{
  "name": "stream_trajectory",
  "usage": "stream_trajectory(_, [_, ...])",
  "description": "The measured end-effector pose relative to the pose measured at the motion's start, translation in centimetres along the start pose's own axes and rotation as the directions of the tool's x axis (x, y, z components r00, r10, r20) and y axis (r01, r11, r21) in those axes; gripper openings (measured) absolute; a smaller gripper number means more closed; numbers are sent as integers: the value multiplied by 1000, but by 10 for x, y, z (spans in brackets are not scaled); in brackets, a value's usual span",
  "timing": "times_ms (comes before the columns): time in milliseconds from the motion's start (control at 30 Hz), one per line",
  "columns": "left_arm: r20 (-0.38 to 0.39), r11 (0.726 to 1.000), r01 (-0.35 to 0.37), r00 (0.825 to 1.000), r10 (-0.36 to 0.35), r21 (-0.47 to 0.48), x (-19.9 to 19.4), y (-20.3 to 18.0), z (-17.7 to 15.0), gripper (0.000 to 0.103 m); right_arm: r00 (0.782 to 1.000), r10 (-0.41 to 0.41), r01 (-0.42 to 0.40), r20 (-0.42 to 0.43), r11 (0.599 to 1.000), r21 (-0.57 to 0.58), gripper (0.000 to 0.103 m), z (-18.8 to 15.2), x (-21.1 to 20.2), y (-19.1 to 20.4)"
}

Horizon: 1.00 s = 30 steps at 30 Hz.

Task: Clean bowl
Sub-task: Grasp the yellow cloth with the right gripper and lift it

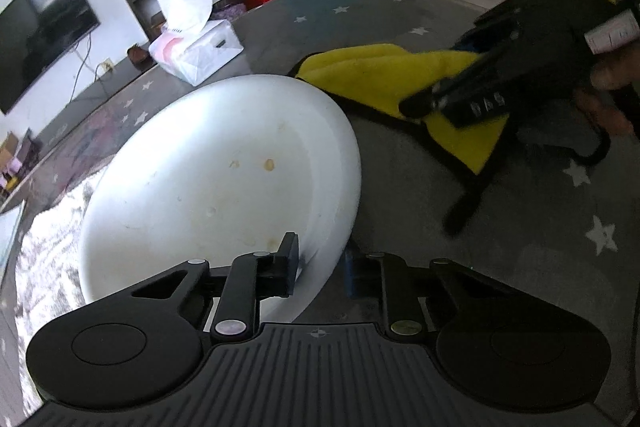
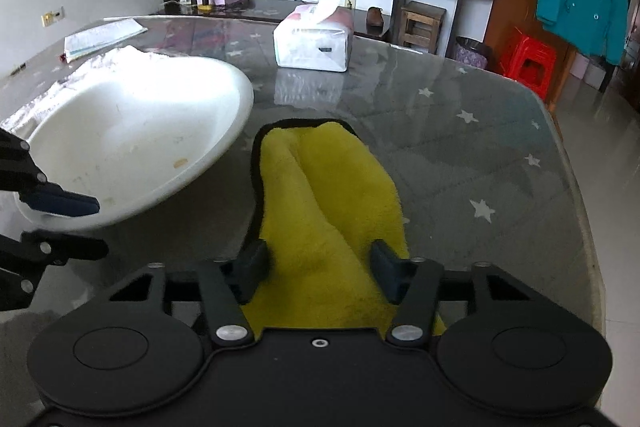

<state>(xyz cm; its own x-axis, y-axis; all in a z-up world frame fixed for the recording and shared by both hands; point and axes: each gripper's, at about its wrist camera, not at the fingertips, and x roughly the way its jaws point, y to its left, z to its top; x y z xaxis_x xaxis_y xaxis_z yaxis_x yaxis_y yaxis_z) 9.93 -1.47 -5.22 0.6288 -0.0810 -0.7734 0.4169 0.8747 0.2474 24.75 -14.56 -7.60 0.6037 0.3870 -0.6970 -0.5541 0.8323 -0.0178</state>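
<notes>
A white bowl [image 1: 220, 167] with brownish food spots inside sits tilted on the grey star-patterned table [image 1: 520, 227]. My left gripper [image 1: 320, 267] is shut on its near rim, one finger inside the bowl and the other outside. In the right wrist view the same bowl [image 2: 132, 139] lies at the left, with the left gripper [image 2: 72, 227] pinching its edge. A yellow cloth with black trim [image 2: 328, 187] stretches out over the table, bunched between the fingers of my right gripper [image 2: 320, 267], which is shut on it. The left wrist view shows that right gripper [image 1: 432, 99] on the cloth [image 1: 372, 71], to the right of the bowl.
A tissue box [image 2: 312, 43] stands on the table beyond the bowl. Papers [image 2: 100, 37] lie at the far left, with a pale crumpled patch [image 2: 112, 59] behind the bowl. The table's rounded edge [image 2: 580, 187] runs along the right, and a red stool [image 2: 528, 61] stands past it.
</notes>
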Motion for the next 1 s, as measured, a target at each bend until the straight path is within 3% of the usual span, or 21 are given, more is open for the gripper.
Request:
stream_trajectory(100, [6,999,24,1000,-24,21,-2,-4,-1,22,1000,12,-12,5,1000,20,22,0,-5,-2])
stream_trajectory(200, [18,997,54,998,-55,59,-6,-14,-3,22,1000,16,-16,17,999,43,15,-2,-14,-4])
stream_trajectory(600, [36,981,147,988,-153,126,-27,-45,-21,23,988,90,-93,125,996,15,13,8,-76,4])
stream_trajectory(833, [74,983,183,980,-185,28,-53,-36,-33,25,977,190,-184,96,981,-64,13,18,-74,28])
stream_trajectory(1000, [72,991,130,989,-131,7,-65,-32,-44,29,970,243,-238,29,963,-124,13,23,-54,49])
